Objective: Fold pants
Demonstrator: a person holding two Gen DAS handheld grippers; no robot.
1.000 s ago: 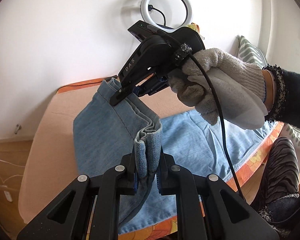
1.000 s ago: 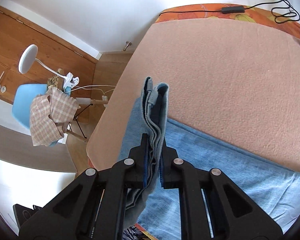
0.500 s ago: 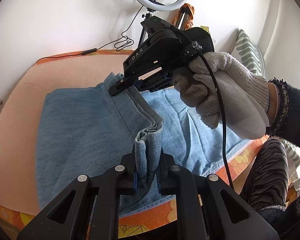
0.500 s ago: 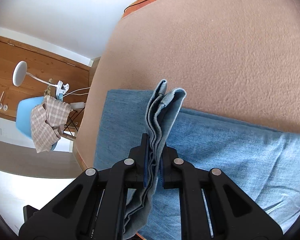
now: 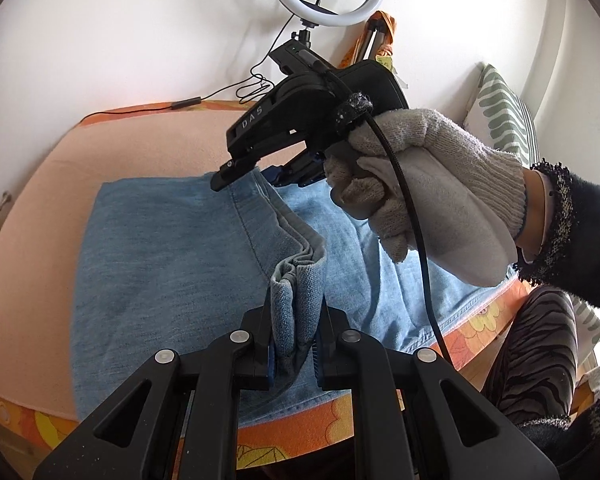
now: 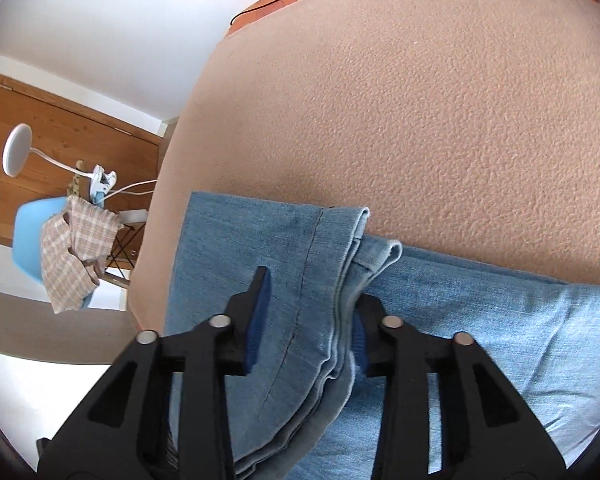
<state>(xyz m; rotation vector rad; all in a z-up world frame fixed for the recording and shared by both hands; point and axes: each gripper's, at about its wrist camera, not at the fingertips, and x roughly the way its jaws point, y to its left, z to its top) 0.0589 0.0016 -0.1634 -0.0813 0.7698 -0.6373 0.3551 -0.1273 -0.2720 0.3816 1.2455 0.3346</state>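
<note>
Left tool (image 5: 294, 346) clamped; right tool (image 6: 306, 322) just opening.

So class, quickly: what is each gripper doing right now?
Left gripper: shut on the jeans hem.
Right gripper: open, just released, jeans lying between.

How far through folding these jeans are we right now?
Done: the jeans are doubled over, hem end lying flat on the lower layer. In hand: the right tool has just been opening off the hem; the left tool is clamped on the bunched hem. Left: release it, then any further fold.
</note>
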